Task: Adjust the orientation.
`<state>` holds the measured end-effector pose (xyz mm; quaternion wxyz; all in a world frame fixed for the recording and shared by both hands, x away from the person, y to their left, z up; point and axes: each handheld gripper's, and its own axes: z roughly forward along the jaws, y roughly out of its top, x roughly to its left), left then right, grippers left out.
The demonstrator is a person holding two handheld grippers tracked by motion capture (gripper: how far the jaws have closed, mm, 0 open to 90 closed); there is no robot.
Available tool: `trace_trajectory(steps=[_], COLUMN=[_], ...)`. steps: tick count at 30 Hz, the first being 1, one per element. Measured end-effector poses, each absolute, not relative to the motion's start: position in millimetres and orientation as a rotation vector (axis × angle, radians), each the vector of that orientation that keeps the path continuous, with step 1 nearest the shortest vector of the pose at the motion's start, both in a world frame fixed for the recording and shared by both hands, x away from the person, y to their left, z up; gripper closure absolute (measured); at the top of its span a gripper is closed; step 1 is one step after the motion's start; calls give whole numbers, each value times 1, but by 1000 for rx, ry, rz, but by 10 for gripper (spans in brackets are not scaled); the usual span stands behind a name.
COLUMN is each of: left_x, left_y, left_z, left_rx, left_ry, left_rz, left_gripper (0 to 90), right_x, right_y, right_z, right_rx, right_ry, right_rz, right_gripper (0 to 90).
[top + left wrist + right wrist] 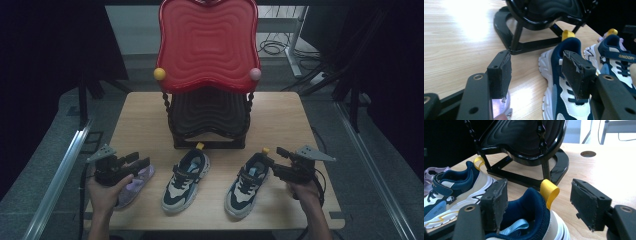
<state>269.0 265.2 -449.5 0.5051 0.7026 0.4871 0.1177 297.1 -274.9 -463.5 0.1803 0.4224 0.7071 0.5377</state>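
looks like the grab step: right tongs (pixel 539 203) gaping wide over the heel of the right sneaker (pixel 246 184) on the counter (pixel 140 115), left tongs (pixel 537 75) released too, next they need to lower and pinch that heel

A two-tier rack is standing at the back of the tabletop (pixel 140 115): its red wavy top tray (pixel 207 42) is carrying a yellow ball (pixel 159 74) and a pink ball (pixel 255 74) at the front corners, above a black lower tray (pixel 209 112). Cables (pixel 272 47) are lying on the floor behind.
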Motion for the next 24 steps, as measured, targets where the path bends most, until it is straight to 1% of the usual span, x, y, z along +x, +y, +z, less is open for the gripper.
trace_trajectory(steps=[4,6,7,12,16,19,22,24], left_x=[268,268,267,269,270,267,263,260], left_y=[261,260,260,261,259,260,262,262], left_z=[-453,-455,-457,-458,-462,-465,-461,-456], left_rx=[1704,1705,1696,1683,1737,1765,1803,1802], left_ry=[1154,1146,1141,1107,1118,1135,1144,1137], left_rz=[286,287,280,266,271,265,295,311], left_gripper=[411,412,411,417,431,432,426,391], right_x=[297,295,292,287,284,280,277,276], right_y=[-276,-275,-274,-270,-267,-263,-257,-254], right_z=[-465,-465,-464,-461,-464,-468,-472,-473], right_rx=[1190,1191,1175,1179,1242,1220,1170,1147], right_ry=[1991,1952,1919,1923,1904,1922,1963,1973], right_rz=[1508,1483,1465,1453,1482,1470,1393,1364], right_gripper=[339,375,378,376,376,376,378,380])
